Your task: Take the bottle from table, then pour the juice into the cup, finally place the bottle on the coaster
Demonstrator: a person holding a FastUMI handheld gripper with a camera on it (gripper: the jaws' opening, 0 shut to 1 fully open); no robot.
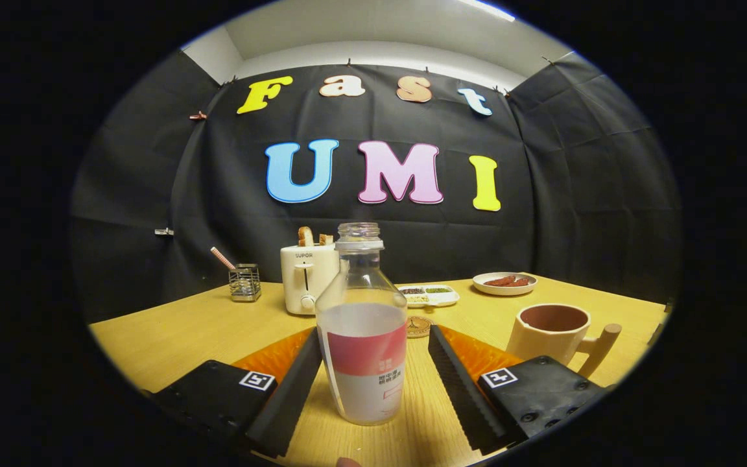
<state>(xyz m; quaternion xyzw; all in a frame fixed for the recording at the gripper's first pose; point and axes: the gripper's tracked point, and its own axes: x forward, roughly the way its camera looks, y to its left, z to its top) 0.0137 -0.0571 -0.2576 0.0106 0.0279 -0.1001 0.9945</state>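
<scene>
Reaching for the bottle [362, 337] standing upright on the surface [172, 331], hand-held gripper [373, 350] fingers apart either side, not yet touching; next likely close, lift, pour into cup [552, 334].

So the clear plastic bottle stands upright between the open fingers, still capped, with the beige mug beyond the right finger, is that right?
Not quite: the clear plastic bottle has no cap; the gripper view shows its mouth open. It does stand upright between the open fingers of the gripper, with the beige mug beyond the right finger.
</scene>
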